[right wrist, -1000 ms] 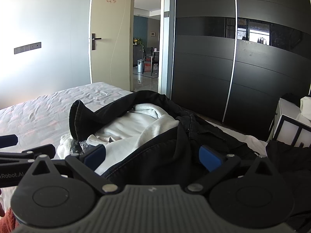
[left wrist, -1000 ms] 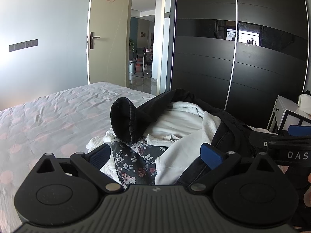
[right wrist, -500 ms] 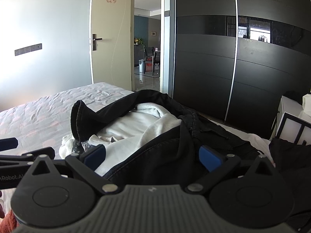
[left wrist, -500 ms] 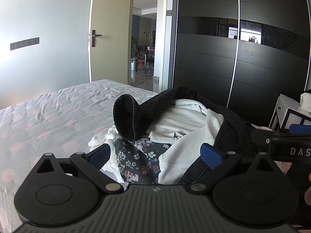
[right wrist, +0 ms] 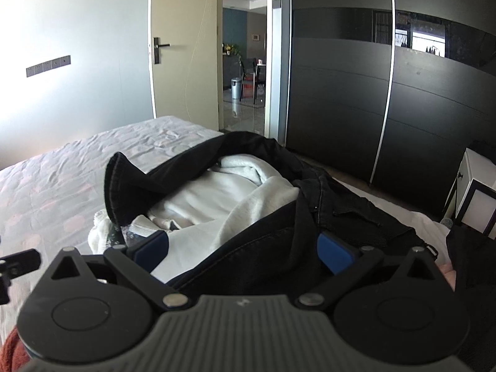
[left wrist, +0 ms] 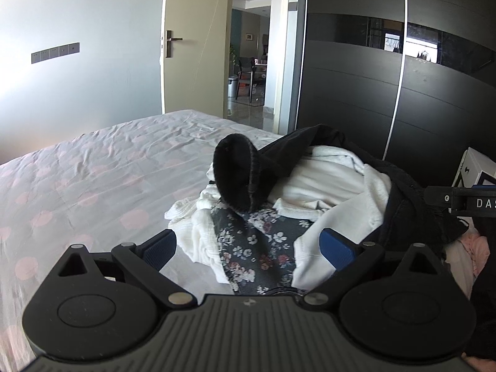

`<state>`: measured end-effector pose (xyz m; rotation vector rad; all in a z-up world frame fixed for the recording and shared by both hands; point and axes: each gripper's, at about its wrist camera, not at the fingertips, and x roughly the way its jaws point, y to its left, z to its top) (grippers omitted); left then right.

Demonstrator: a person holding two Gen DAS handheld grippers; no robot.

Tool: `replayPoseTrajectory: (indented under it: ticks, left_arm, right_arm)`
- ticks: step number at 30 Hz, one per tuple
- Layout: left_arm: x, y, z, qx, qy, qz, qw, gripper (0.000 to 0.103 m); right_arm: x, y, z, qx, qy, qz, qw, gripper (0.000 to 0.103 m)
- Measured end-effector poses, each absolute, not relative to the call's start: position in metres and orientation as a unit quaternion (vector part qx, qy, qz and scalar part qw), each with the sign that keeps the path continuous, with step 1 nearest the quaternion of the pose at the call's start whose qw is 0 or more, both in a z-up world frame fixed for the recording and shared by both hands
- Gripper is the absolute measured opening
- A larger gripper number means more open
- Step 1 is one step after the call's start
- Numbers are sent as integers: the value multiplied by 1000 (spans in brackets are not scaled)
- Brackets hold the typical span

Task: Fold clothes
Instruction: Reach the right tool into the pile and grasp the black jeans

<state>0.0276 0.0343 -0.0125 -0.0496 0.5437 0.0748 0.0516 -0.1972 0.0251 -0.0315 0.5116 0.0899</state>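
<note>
Both sets of jaws stand apart, gripping nothing. Ahead of the left gripper [left wrist: 248, 248] a heap of clothes [left wrist: 310, 192] lies on the bed [left wrist: 93, 170], with bare spotted sheet to the left of its jaws. Beyond stand a dark wardrobe [left wrist: 387, 93] and an open door [left wrist: 192, 46]. Only the left view shows the floral garment [left wrist: 257, 248]; between the right gripper [right wrist: 241, 248] jaws lie black jeans [right wrist: 263, 257] over a white sweatshirt [right wrist: 217, 198].

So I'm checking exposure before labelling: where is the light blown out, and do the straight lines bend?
Left wrist view: the pale wall glares white at left, and the black wardrobe's white strip bows. Right wrist view: the same wall is washed out, and the black denim garment loses detail in shadow.
</note>
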Motion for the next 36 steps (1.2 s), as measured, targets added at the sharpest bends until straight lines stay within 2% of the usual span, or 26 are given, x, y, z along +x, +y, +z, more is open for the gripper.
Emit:
replayPoseTrajectory:
  ticks: [11,25,29,36]
  left_arm:
    - [62,52,-21,-23,299,46,953,103]
    - [98,51,-29,-13,321,36,946,103]
    - [103,51,-31,-12,325,36,945,103]
    - [105,52,-32,-14,329,37,944,103]
  right_arm:
    - [110,-209,3,-48,292,0,955,99]
    - [153,-222,-25,-56,350,-27,935,74]
    - [156,-226,-27,-51,352,-26,934,73]
    - [161,-224,-29,-57,354,-20,933,60]
